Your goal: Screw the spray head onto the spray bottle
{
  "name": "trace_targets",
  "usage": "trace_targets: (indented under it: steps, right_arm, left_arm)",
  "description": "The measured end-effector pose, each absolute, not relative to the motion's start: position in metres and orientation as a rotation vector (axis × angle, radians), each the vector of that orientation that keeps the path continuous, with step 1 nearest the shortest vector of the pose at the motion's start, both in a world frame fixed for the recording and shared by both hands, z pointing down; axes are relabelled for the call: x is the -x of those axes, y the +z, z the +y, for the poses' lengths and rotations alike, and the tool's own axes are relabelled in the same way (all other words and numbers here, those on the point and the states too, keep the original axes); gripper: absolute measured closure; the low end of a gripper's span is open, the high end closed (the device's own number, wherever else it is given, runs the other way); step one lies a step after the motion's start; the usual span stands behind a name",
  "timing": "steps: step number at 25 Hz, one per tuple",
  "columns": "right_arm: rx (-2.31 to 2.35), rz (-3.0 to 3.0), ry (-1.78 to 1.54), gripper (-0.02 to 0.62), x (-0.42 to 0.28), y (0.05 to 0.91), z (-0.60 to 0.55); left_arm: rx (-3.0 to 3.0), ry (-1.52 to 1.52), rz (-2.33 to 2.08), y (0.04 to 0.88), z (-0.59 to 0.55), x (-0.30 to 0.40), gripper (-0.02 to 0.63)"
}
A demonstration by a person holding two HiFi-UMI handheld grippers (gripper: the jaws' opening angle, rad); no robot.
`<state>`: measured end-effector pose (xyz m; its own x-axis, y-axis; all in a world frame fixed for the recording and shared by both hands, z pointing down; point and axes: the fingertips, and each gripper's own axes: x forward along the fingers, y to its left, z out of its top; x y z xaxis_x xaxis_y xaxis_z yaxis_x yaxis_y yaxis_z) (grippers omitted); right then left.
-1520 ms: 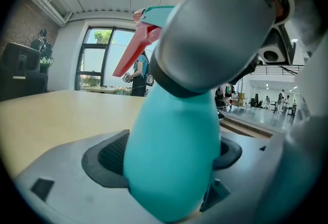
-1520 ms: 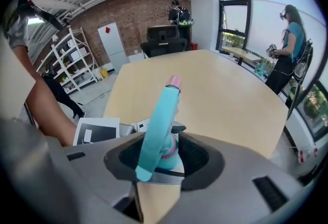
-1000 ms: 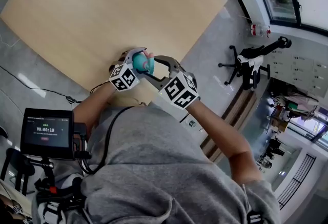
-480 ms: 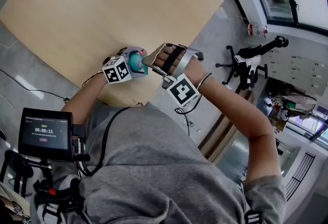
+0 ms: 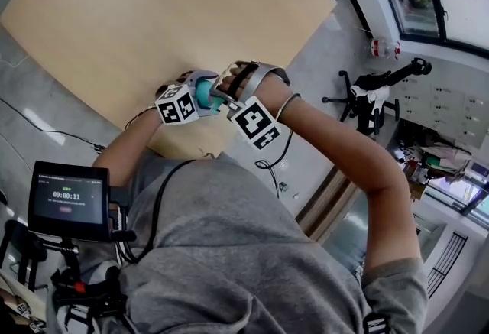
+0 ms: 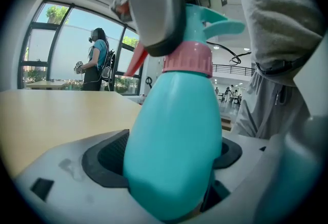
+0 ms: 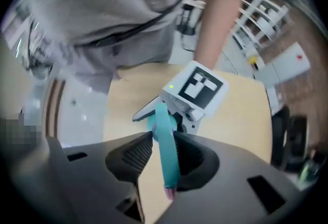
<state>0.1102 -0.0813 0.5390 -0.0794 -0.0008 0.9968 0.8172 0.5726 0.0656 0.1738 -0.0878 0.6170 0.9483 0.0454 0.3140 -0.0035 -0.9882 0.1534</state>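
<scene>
A teal spray bottle (image 6: 174,141) with a pink collar (image 6: 187,59) stands upright between the pads of my left gripper (image 6: 169,159), which is shut on its body. The teal spray head (image 7: 165,141) sits on top of the bottle. My right gripper (image 7: 161,154) comes at the head from above; its jaws are closing and both pads touch the head's sides. In the head view both grippers meet at the near table edge: the left gripper (image 5: 192,95) holds the bottle (image 5: 204,93), and the right gripper (image 5: 223,98) is close beside it.
The wooden table (image 5: 153,11) stretches away from me; the bottle is held near its front edge. A timer screen (image 5: 67,199) stands low on the left. An office chair (image 5: 374,95) is on the floor to the right. A person (image 6: 97,59) stands far off by the windows.
My right hand turned over and swung in from the right onto the top of the bottle, and its jaws closed in on the spray head. The left gripper kept its hold.
</scene>
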Motion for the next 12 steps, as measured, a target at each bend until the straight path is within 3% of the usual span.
trace_targets:
  steps: [8,12]
  right_arm:
    - [-0.189,-1.856,0.303,0.469,-0.115,0.541,-0.091]
    - [-0.596,-1.890,0.504,0.468,-0.111,0.538,-0.090]
  left_arm:
    - [-2.918,0.403,-0.392,0.611,-0.106,-0.175,0.190]
    - [-2.852,0.417,-0.723,0.613,-0.115,-0.166,0.190]
